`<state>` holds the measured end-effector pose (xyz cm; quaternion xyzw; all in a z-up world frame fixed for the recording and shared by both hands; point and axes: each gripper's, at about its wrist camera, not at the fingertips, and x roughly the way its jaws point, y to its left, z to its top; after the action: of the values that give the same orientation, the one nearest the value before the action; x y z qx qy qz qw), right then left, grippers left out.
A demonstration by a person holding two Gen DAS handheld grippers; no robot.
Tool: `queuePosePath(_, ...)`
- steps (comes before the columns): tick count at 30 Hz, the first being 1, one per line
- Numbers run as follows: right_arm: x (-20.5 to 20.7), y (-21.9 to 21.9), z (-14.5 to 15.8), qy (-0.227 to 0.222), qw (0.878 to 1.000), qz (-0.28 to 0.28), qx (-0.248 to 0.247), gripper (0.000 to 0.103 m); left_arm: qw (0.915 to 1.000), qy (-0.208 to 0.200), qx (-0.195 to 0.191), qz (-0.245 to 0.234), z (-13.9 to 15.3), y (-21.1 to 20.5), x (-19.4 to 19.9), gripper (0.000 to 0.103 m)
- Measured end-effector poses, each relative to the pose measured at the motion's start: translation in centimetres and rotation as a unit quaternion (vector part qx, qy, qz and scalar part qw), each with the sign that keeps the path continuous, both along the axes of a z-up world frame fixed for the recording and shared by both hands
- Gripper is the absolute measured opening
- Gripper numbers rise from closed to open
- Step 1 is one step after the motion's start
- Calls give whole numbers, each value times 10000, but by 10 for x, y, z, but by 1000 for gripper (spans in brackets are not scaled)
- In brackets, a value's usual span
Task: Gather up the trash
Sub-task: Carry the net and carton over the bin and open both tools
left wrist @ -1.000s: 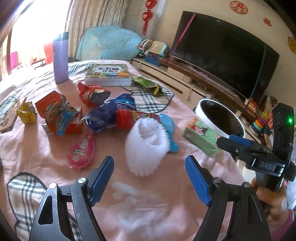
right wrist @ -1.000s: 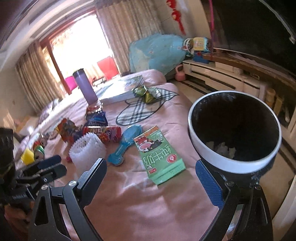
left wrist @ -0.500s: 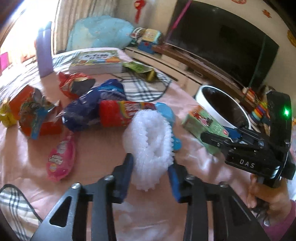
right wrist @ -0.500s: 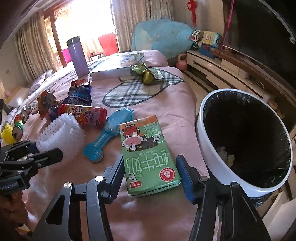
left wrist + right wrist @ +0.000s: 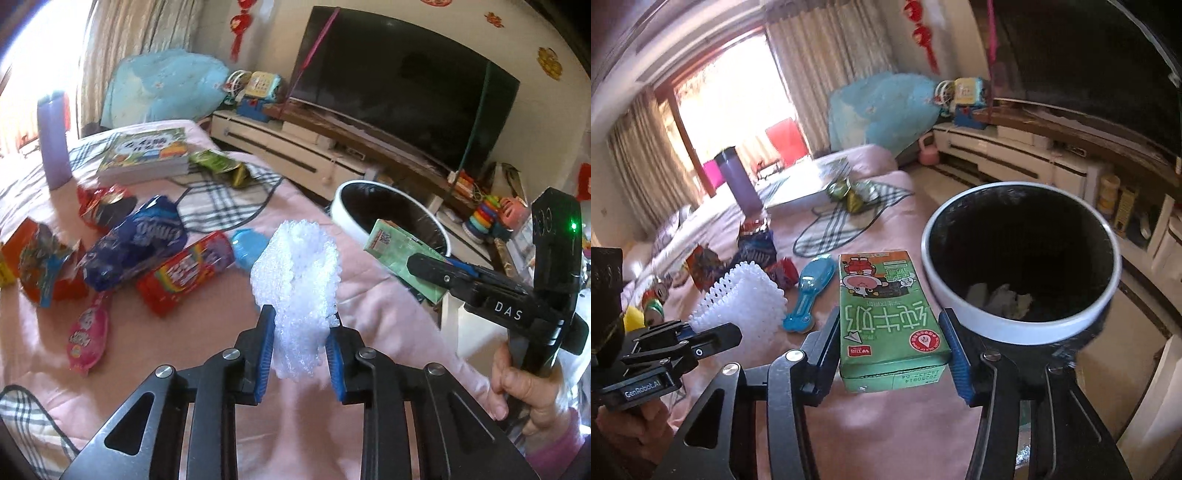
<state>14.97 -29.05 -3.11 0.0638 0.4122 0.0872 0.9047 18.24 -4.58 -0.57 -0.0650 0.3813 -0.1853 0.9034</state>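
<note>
Both claws were wide a moment ago, but now the left claw point(image 5: 300, 352) squeezes the white foam net point(image 5: 301, 280) and the right claw point(image 5: 894, 354) grips the green milk box point(image 5: 886, 317), both lifted beside the trash can point(image 5: 960, 321), ready to drop in.

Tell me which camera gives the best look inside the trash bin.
The right wrist view: the trash bin sits close, its whole opening visible, with pale crumpled scraps at the bottom. In the left wrist view the bin is farther off, and the green carton in the right hand-held gripper covers part of its opening.
</note>
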Motion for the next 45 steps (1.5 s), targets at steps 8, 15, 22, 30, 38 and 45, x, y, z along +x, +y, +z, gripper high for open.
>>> queuePosePath(8,-6,-25,12,-173,9993,-342,40,51,9996,-106,-15,-261,9,-26,5,25)
queuePosePath(15,-2,-47,15,-223,9981,-579,50,51,9987,-149,-12,-484,15,-52,21,25)
queuePosePath(22,5,-71,16,-228,9967,-781,33,51,9975,-175,16,-679,17,-78,45,25)
queuePosePath(30,25,-98,14,-171,9953,-956,49,51,9971,-44,102,-756,13,-108,84,25)
queuePosePath(38,49,-117,11,-67,9947,-1028,70,51,9964,77,159,-826,8,-136,119,25)
queuePosePath(45,64,-124,5,35,9945,-1045,26,51,9963,165,196,-825,-2,-150,140,26)
